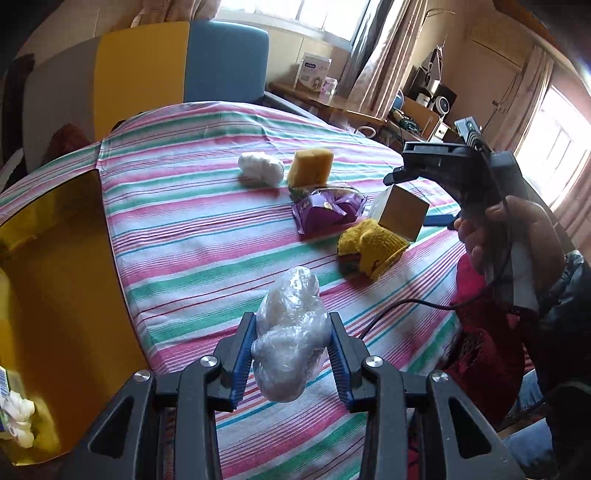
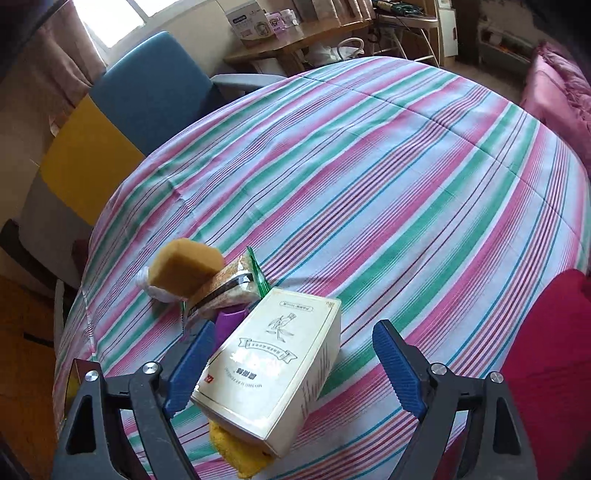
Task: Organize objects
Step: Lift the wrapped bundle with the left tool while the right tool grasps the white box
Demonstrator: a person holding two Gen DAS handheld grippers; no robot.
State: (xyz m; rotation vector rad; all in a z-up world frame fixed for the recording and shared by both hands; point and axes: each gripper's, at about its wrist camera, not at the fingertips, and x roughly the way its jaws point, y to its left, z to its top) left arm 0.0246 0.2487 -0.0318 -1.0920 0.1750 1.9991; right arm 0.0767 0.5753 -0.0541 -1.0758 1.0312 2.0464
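Observation:
My left gripper (image 1: 291, 332) is shut on a crumpled clear plastic bag (image 1: 291, 332) and holds it above the striped bed cover (image 1: 192, 236). Further off lie a white wad (image 1: 260, 168), a yellow sponge (image 1: 309, 166), a purple snack packet (image 1: 327, 212), a cream box (image 1: 400, 212) and a yellow cloth (image 1: 369, 245). My right gripper (image 2: 291, 369) is open, its fingers on either side of the cream box (image 2: 273, 373), which rests tilted on the yellow cloth (image 2: 236, 454). The sponge (image 2: 184, 267) and a green-edged wafer packet (image 2: 229, 286) lie beyond it.
A gold-lined open container (image 1: 55, 295) stands at the left, with a small packet and white wad in its corner. A blue and yellow chair (image 1: 177, 62) stands behind the bed. A red cloth (image 2: 546, 369) lies at the right. A desk with boxes (image 2: 258, 26) is at the back.

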